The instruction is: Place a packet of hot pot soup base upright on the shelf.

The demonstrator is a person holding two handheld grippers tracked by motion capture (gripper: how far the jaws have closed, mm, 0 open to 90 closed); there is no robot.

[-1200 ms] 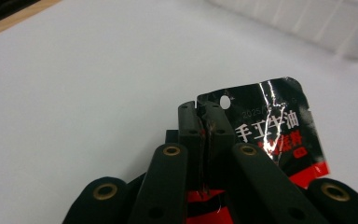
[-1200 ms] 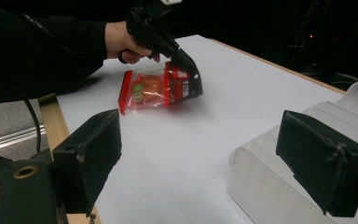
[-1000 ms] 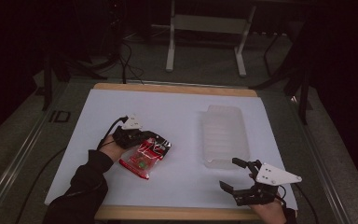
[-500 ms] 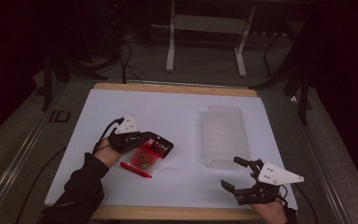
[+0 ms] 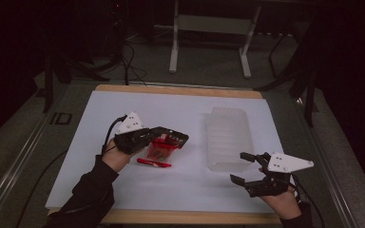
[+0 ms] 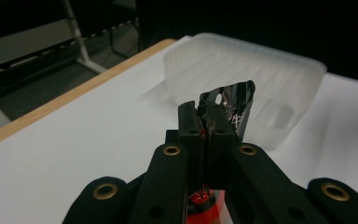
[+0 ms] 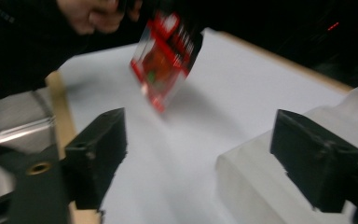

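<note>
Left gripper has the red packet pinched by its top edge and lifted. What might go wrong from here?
1. The left gripper holds the red packet by a thin edge only; it hangs tilted and may slip out.
2. The translucent tray looks light; a bump from the packet might shove it.
3. The right gripper sits open right beside the tray's near corner and may knock it.

white sheet [image 5: 171, 190] covers wood-edged counter [image 5: 180, 89]; metal stand legs [image 5: 173, 42] and cables [image 5: 133, 66] on dark floor behind.
</note>
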